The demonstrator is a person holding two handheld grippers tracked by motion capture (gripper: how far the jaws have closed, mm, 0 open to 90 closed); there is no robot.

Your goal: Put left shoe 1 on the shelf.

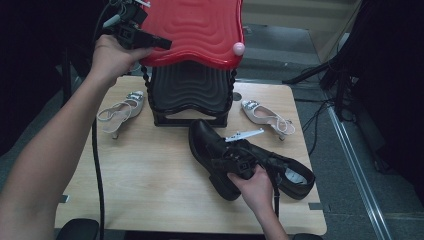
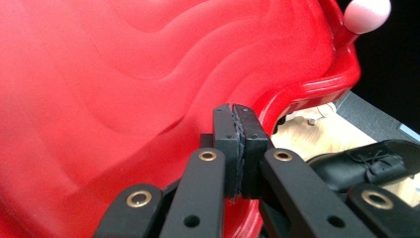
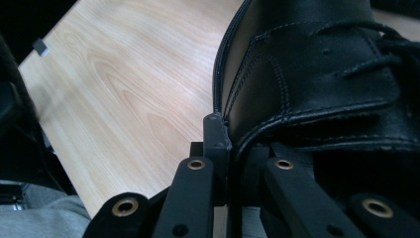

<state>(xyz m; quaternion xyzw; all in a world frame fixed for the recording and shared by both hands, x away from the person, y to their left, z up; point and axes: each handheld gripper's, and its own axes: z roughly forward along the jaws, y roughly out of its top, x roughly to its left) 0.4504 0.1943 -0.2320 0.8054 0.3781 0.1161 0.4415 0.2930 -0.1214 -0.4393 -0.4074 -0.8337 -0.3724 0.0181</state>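
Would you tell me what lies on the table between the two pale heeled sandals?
In the high view, the black rack under the red lid stands between the left sandal and the right sandal, with the black shoe just in front of it.

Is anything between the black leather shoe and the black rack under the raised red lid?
Nothing visible: bare wooden table lies between the black leather shoe and black ribbed rack; the left gripper holds the red wavy plastic lid up.

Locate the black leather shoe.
In the high view the black leather shoe lies front right on the table, before the black rack, clamped by the right gripper.
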